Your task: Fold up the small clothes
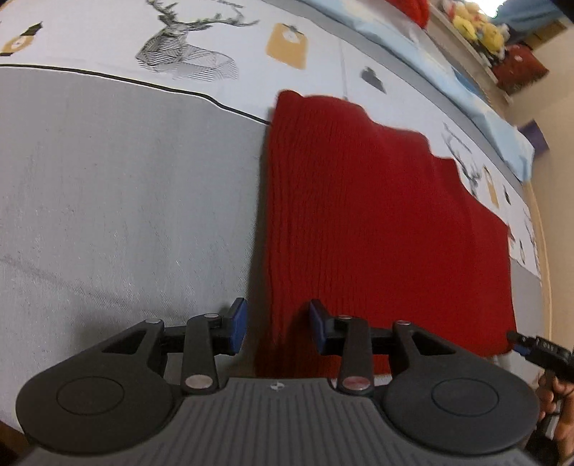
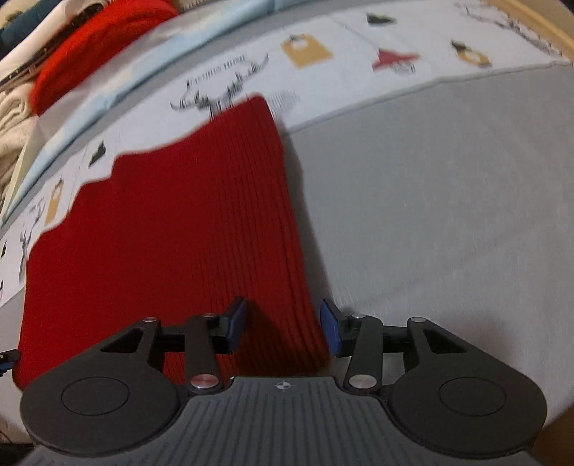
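I had the red knit flat on the bed, both claws, left and right, apart over its near corners. Soft, light, floppy: I'd pinch those corners.

A grey bedspread covers the near part of the bed, bordered farther back by a white sheet printed with a line-drawn deer head and mustard tags. Beyond it lies a pale blue strip of fabric, and yellow plush toys sit on a shelf at the far edge.
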Demonstrator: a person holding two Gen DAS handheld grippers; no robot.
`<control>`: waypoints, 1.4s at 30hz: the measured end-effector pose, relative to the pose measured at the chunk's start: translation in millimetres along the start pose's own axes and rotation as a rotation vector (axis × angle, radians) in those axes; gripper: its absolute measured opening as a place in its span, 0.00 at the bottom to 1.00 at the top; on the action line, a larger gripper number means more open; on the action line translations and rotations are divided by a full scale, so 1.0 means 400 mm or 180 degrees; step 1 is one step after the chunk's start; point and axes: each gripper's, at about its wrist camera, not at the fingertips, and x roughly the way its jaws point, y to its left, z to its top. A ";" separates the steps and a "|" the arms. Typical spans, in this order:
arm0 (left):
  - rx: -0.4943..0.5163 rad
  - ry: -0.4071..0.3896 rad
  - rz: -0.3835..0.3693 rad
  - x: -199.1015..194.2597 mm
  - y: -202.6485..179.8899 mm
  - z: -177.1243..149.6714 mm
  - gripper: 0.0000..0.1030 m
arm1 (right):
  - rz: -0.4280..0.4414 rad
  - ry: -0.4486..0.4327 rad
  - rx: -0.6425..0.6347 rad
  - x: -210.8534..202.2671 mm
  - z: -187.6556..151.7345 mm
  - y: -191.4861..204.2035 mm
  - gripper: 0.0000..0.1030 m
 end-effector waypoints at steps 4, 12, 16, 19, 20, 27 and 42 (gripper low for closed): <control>0.0243 -0.0019 0.0001 -0.021 -0.034 -0.018 0.13 | -0.0027 -0.0077 -0.0037 -0.031 -0.030 0.013 0.15; 0.0341 -0.0453 0.0021 -0.104 -0.063 -0.038 0.14 | 0.0278 -0.0449 0.0035 -0.155 -0.011 -0.003 0.13; 0.0134 -0.0603 0.0448 -0.082 -0.050 -0.034 0.13 | -0.0020 0.0042 0.0243 -0.065 -0.037 -0.032 0.16; 0.0234 -0.0668 0.0308 -0.091 -0.066 -0.033 0.13 | -0.0255 0.0011 0.0036 -0.055 -0.037 -0.012 0.25; 0.0285 -0.0629 0.0211 -0.089 -0.076 -0.036 0.13 | -0.0316 -0.0039 -0.0051 -0.060 -0.038 -0.002 0.27; 0.1004 -0.0147 0.0567 0.014 -0.155 -0.075 0.17 | -0.0130 -0.0412 -0.0257 -0.097 -0.020 0.003 0.34; 0.1118 -0.0062 0.0706 0.025 -0.163 -0.083 0.18 | -0.0350 -0.0174 -0.0402 -0.051 -0.043 0.020 0.43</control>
